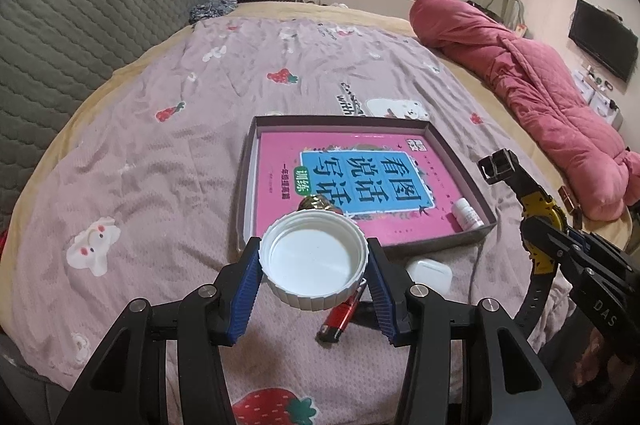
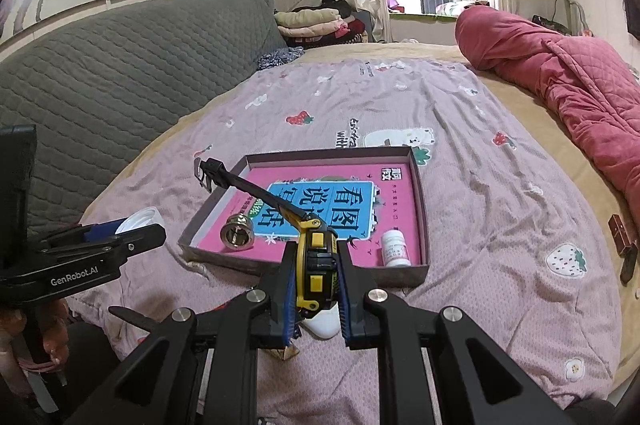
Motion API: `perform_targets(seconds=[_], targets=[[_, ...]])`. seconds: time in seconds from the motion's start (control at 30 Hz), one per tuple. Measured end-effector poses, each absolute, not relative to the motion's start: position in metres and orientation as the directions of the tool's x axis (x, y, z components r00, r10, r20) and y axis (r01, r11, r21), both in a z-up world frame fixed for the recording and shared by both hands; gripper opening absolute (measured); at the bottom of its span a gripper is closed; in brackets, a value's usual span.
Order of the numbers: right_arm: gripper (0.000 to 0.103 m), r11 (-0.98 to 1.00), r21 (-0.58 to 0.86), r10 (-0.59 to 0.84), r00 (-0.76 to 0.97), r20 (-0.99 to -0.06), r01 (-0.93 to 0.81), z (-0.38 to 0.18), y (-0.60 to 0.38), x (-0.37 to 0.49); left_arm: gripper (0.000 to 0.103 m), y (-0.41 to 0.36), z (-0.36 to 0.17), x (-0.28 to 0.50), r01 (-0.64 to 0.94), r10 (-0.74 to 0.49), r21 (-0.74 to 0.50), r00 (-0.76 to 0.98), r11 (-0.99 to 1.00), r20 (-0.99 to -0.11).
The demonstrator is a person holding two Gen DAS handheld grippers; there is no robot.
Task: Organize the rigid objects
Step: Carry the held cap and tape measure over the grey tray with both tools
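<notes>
My left gripper [image 1: 314, 249] is shut on a white ribbed jar lid [image 1: 316, 265], hollow side up, held above the bed just short of the box. My right gripper [image 2: 317, 257] is shut on the case of a yellow and black wristwatch [image 2: 316, 265]; its black strap reaches up-left over the box. A shallow cardboard box [image 2: 332, 151] lies on the bedspread and holds a pink book [image 2: 400, 209], a brass knob [image 2: 237, 236] and a small white bottle [image 2: 394, 247]. A red lighter [image 1: 340, 317] and a white earbud case [image 1: 430, 275] lie on the bed below the lid.
A rolled pink quilt [image 1: 520, 85] lies along the right side of the bed. The grey padded headboard [image 1: 80, 5] stands on the left. A small brown object [image 2: 620, 229] rests on the spread at the right. Folded clothes are piled at the far end.
</notes>
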State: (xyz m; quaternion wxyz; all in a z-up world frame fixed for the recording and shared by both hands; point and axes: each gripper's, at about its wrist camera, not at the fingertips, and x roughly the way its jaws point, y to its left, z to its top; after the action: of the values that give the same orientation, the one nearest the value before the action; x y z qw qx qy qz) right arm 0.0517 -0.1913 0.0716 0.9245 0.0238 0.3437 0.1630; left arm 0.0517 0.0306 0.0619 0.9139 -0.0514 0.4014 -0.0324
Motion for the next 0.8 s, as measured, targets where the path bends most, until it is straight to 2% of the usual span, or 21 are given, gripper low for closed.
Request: perform_targets(seconds=[0.8], targets=[[0.017, 0.948, 0.165, 0.317, 0.736, -0.599, -0.273, 0.071, -0.199, 0.063, 0.052, 0.038, 0.044, 0.07, -0.005, -0.081, -0.113, 0.661, 0.994, -0.746]])
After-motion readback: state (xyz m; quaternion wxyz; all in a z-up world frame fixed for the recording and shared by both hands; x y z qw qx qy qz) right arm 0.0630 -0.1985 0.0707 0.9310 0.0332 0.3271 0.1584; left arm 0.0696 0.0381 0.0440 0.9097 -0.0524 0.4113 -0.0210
